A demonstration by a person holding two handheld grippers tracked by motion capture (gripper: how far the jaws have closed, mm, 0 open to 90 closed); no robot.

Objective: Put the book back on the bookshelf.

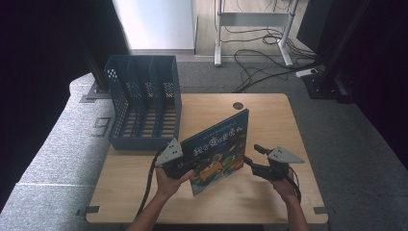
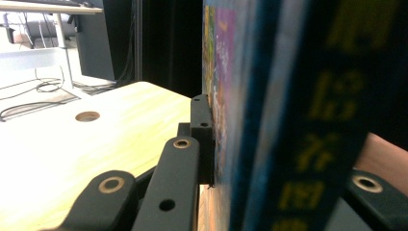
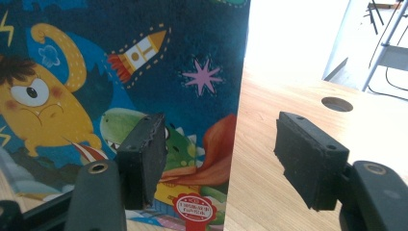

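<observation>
dim dark edges, blurred close-ups, window glare

Standing upright on edge near the middle of the table [image 1: 269, 202]: a picture book [image 1: 219, 149], cover toward the person, tilted so its far upper corner leans away. At the book's left edge, the left gripper [image 1: 185, 169], clamped over that edge with one jaw on the cover side and one behind. Just right of the book's right edge, the right gripper [image 1: 251, 156], jaws spread, one before the cover and one beyond the edge, apart from the book. Behind and left of the book, at the table's far left corner, a file rack [image 1: 144, 101], slots running front to back. Behind the book, near the far edge, a cable hole [image 1: 238, 105].
</observation>
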